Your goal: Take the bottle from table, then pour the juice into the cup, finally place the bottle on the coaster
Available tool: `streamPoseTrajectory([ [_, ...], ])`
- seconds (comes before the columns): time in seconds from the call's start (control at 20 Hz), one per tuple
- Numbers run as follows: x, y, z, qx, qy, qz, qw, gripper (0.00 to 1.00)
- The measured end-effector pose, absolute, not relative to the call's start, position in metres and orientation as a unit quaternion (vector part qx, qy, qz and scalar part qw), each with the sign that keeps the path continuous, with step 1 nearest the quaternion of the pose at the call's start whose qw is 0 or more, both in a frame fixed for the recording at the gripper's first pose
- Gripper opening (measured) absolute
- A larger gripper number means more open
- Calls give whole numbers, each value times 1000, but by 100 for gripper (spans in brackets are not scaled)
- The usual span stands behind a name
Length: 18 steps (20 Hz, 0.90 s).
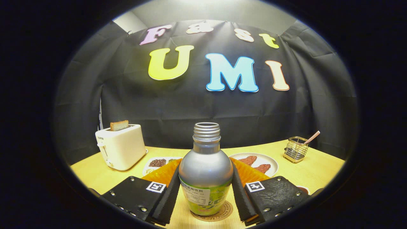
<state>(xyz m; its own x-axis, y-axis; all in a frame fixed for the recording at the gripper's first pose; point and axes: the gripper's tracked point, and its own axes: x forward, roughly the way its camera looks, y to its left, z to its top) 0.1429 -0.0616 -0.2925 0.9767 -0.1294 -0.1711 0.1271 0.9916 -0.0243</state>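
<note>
While flanking bottle (205,178), gripper (205,197) fingers touching

Warm overhead light, sharp centre, fisheye bending at edges.

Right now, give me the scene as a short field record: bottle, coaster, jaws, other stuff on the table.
bottle: open, no cap, upright, between the jaws
coaster: round, under the bottle's base; bottle stands on it
gripper: jaws close on either side of the bottle; contact cannot be confirmed
toaster: beyond the fingers, slice of bread sticking up
plate: behind the bottle, with reddish-brown pieces
tray: by the toaster, holds dark bits
wire holder: far side of table, with a straw
table: light wood
</note>
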Motion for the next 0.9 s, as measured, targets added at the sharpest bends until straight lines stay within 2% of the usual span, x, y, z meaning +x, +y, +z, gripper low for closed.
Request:
streamPoseTrajectory([
  [0.25,145,-73,-310,-27,104,-83,991,77],
  [0.65,142,-79,-312,9,88,-96,991,77],
  [0.75,143,-72,-310,27,83,-86,993,80],
  [0.85,140,-64,-295,39,69,-71,994,100],
  [0.9,134,-67,-285,33,65,-82,994,98],
])
